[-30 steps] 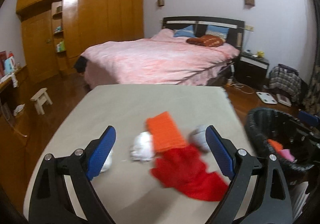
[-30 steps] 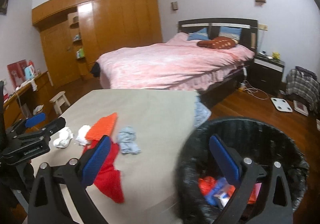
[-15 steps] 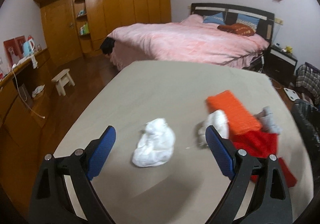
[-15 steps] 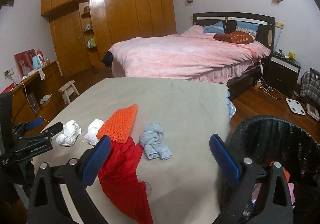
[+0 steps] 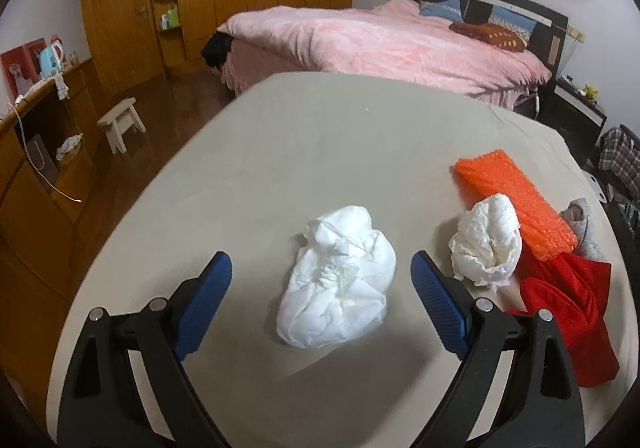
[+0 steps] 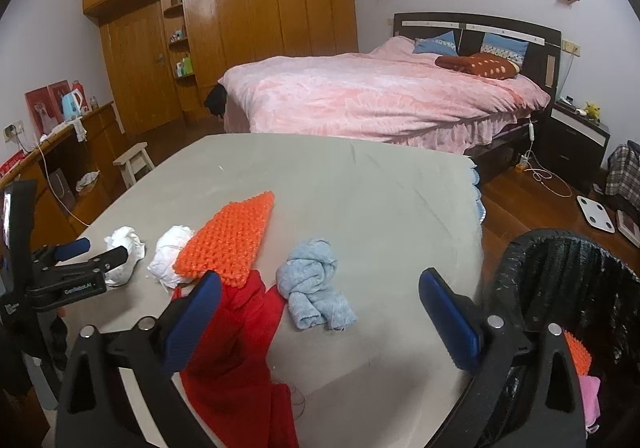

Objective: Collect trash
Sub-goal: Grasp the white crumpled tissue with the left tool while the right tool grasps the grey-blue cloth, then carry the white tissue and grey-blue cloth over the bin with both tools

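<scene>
The crumpled white tissue wad (image 5: 338,280) now sits squarely between the fingers of your left claw (image 5: 321,294), where a second ago that claw framed the red and orange pieces further right. The jaws are spread wide and just beginning to close, pads clear of the paper on both sides, so you look lined up for the next pick; the grip itself is not yet made.

Just right of that claw a second tissue wad (image 5: 486,244) rests against the orange bubble wrap (image 5: 516,199), with the red cloth (image 5: 568,312) overlapping its near end, all toward the right edge of the counter (image 5: 280,151).

Your right claw (image 6: 320,316) hangs empty, fingers apart, over the counter's near right part, with the rolled light-blue cloth (image 6: 314,284) ahead of it. It has swung off the black-lined bin (image 6: 560,268), which stands beside the counter's right edge.

The bin's contents are mostly cut off; only scraps of orange and pink show. In the left view the blue cloth is largely hidden behind the bubble wrap.
</scene>
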`<control>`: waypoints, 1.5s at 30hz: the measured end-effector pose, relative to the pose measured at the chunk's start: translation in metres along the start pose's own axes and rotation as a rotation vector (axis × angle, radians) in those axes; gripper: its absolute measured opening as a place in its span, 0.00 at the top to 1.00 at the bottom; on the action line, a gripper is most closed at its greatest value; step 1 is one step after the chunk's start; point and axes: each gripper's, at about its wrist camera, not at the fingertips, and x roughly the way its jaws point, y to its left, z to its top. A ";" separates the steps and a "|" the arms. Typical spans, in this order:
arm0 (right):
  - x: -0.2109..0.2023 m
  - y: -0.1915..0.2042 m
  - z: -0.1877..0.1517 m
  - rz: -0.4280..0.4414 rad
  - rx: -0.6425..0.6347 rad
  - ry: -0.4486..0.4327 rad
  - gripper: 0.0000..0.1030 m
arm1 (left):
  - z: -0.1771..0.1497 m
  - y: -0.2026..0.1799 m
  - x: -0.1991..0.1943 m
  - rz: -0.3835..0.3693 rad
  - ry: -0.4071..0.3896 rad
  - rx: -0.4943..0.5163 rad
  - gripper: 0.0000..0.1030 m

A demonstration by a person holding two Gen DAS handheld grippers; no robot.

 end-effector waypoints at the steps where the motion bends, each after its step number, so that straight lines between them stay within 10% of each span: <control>1: 0.002 -0.001 0.001 -0.001 -0.001 0.002 0.06 | -0.001 -0.002 0.002 -0.005 0.013 0.005 0.21; 5: 0.012 -0.001 0.003 -0.010 -0.010 0.014 0.06 | -0.003 -0.005 0.014 -0.031 0.067 0.009 0.49; 11: 0.032 -0.006 0.004 -0.027 0.002 0.043 0.06 | -0.001 -0.008 0.010 -0.026 0.032 -0.007 0.62; 26: 0.073 -0.003 0.002 0.014 -0.006 0.163 0.28 | 0.024 -0.036 -0.003 -0.045 -0.054 0.019 0.62; 31: 0.078 0.002 -0.003 0.084 0.000 0.213 0.55 | 0.025 -0.044 -0.006 -0.050 -0.060 0.022 0.62; 45: 0.032 -0.009 0.014 0.067 0.021 0.103 0.57 | 0.024 -0.049 -0.037 -0.051 -0.106 0.024 0.62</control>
